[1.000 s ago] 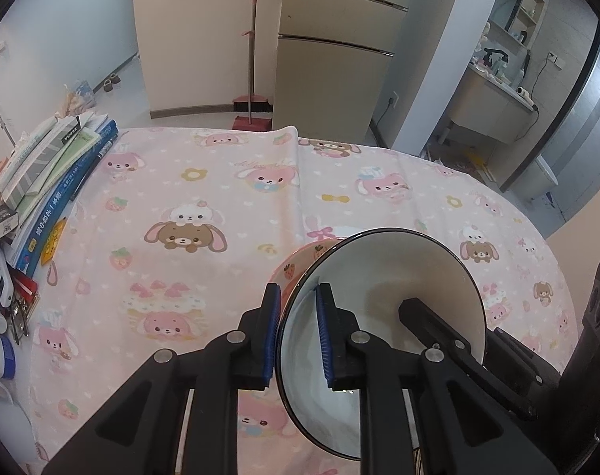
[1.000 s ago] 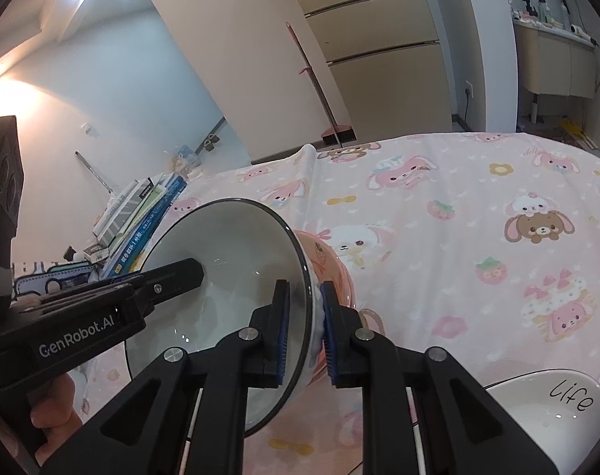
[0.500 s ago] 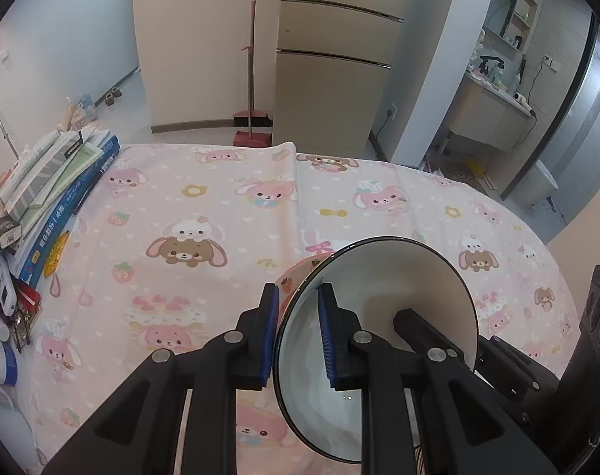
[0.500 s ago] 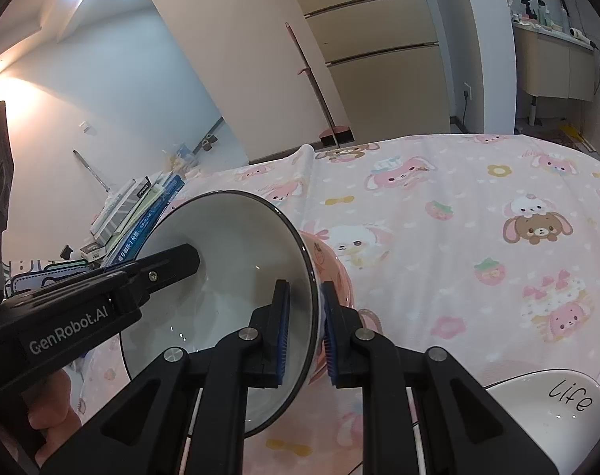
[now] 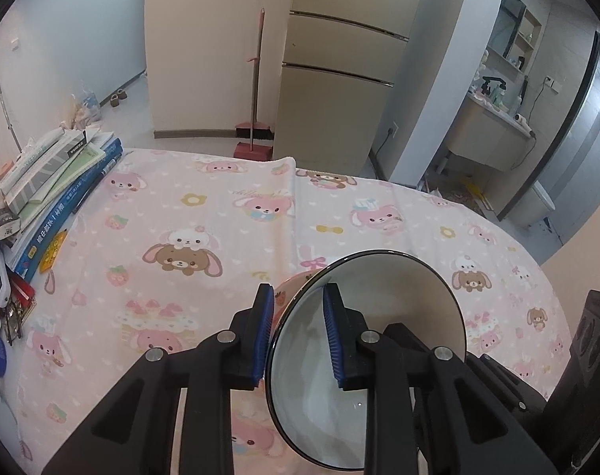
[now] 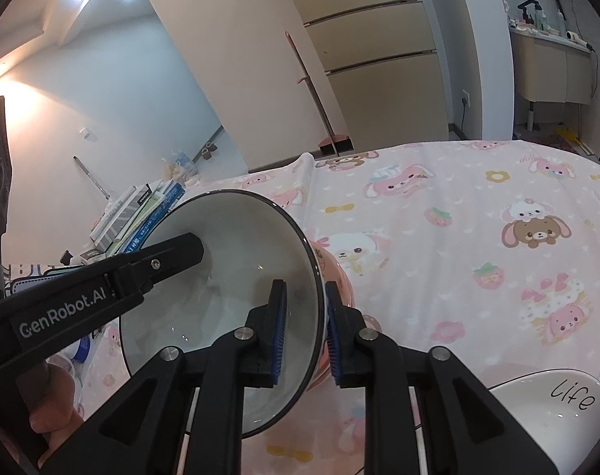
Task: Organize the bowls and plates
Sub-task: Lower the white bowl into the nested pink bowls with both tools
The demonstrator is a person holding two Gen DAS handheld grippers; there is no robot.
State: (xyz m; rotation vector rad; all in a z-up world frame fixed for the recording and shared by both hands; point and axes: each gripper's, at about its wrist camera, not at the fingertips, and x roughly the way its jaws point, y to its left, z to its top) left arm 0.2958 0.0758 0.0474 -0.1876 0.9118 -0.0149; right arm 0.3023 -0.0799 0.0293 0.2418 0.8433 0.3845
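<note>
bowl lifted higher between both grippers

at the far left of the left wrist view a pile of books sits on the edge of the pink cartoon tablecloth. moving right, the left gripper has its blue pads clamped on the near rim of the bowl, a white one with a dark edge and a pink outside, tipped on its side with the opening toward the right. the right gripper pinches the opposite rim, one pad inside the bowl and one on the pink outer wall, so both hold it in the air above the cloth. compared with a second ago the bowl has come up and more of the room's back wall shows, so the lift is under way and nothing slipped. farthest right, in the right wrist view, a white dish marked "life" lies on the cloth; it looks like the likely place to stack the bowl.
</note>
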